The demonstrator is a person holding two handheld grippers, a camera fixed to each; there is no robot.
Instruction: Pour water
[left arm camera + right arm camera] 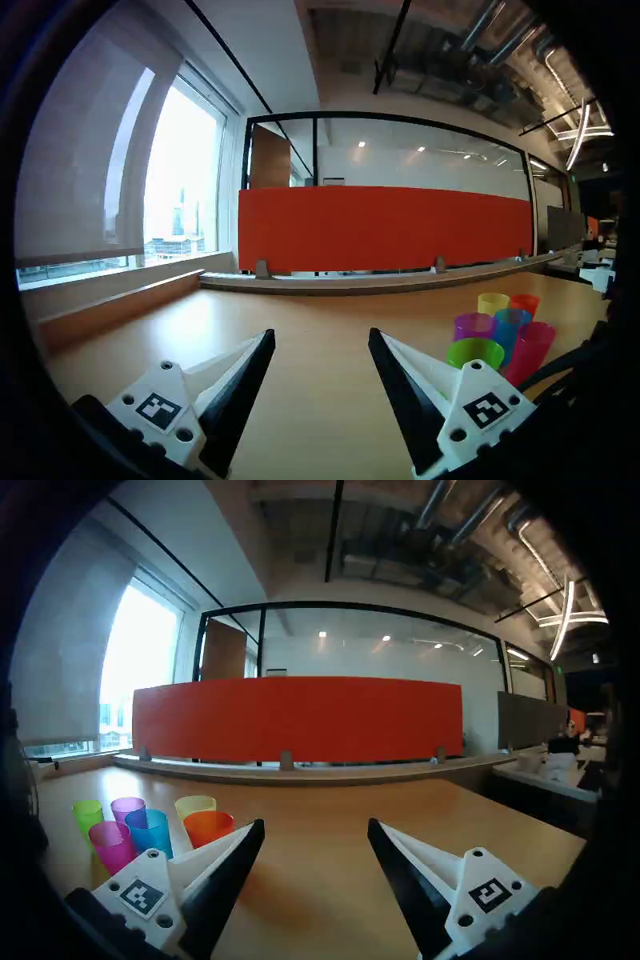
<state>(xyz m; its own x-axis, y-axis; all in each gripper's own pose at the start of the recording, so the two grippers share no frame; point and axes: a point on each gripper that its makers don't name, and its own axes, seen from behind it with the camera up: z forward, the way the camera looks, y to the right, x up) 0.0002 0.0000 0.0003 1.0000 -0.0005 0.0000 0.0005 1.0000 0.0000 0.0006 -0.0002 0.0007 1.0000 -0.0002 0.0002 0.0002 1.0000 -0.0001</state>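
In the left gripper view, the cluster of coloured cups (504,324) sat at the lower right of the frame. The green cup (475,350) was partly hidden behind a finger (436,376), and a dark cable (572,360) ran just beside the pink cup (534,340). Whether any cup held water could not be made out. In the right gripper view the cluster stood lower left, the orange cup (208,826) partly blocked by a finger (196,860). The left gripper (321,333) and right gripper (316,822) both gaped wide over the wooden desk (320,400), holding and touching nothing.
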